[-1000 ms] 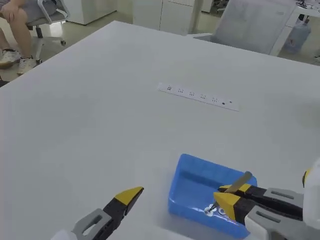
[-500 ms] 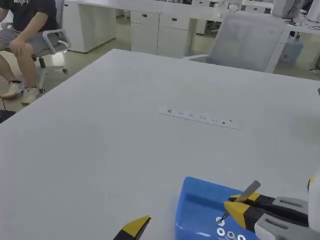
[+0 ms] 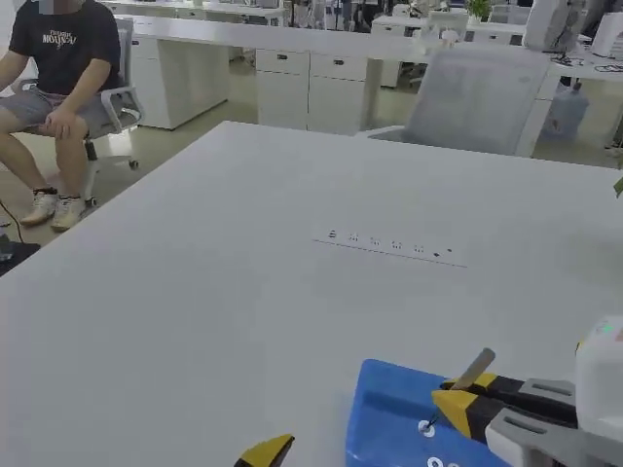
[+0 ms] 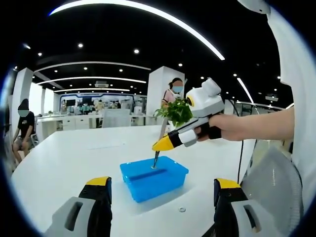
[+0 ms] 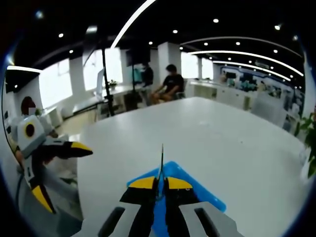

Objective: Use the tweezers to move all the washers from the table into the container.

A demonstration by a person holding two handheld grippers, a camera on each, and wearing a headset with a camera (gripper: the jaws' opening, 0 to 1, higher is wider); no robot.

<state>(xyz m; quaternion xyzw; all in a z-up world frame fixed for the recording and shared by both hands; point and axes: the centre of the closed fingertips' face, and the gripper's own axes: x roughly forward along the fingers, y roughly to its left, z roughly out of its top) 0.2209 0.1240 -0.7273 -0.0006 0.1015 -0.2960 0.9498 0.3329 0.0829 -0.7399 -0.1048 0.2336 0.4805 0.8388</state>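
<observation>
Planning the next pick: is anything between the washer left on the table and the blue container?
Nothing visible: bare table separates the washer from the container. The tweezers point into the container.

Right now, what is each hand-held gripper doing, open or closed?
Left hand-held gripper: open, holding nothing.
Right hand-held gripper: closed on the tweezers.

Left gripper [image 4: 163, 183] has its jaws wide apart, right gripper [image 5: 160, 183] pinched together.
</observation>
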